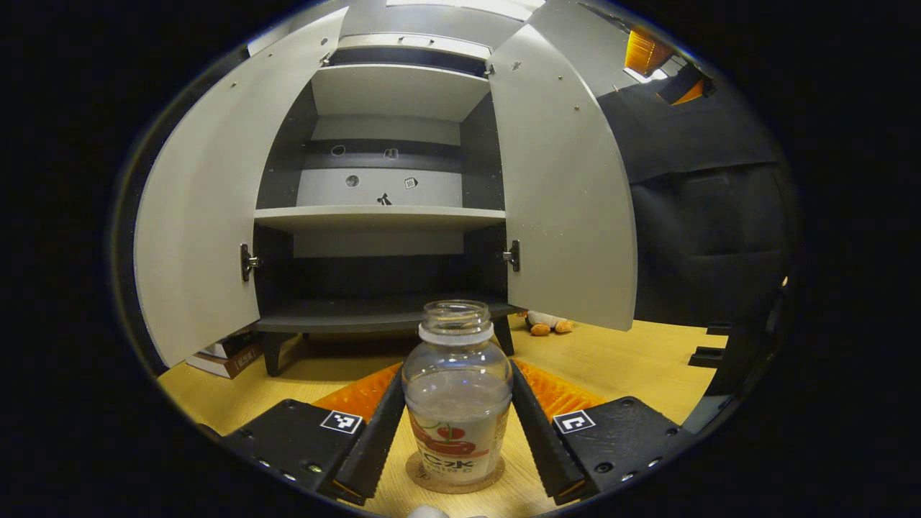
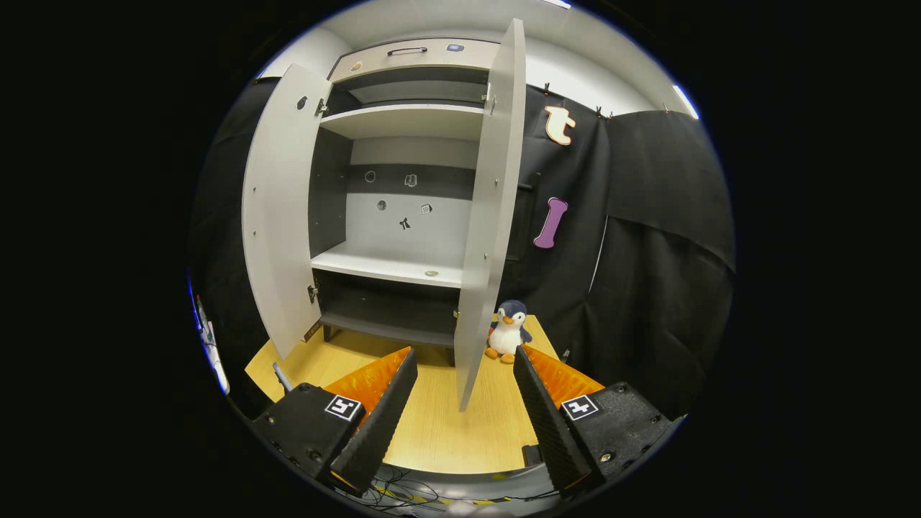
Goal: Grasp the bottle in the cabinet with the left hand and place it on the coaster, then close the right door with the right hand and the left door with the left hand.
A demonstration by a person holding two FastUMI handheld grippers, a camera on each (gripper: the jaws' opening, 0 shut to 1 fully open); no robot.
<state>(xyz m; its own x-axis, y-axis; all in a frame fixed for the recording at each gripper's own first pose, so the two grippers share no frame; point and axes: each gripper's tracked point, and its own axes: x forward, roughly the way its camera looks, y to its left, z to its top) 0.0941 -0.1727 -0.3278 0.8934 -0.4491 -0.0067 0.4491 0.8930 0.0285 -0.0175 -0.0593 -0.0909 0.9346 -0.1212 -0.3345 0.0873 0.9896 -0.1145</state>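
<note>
A clear bottle [image 1: 457,388] with a red-and-white label stands on a tan round coaster [image 1: 455,476]. The table [image 1: 633,360] is pale yellow wood. The cabinet [image 1: 381,216] has light grey doors and shelves, dark grey inside. A black-and-white toy penguin [image 2: 509,331] has orange feet.

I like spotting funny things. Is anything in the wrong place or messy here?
Nothing is spilled or broken. The bottle stands upright on the coaster, though it has no cap. Both cabinet doors, left door and right door, hang wide open. A toy penguin sits beside the cabinet.
</note>
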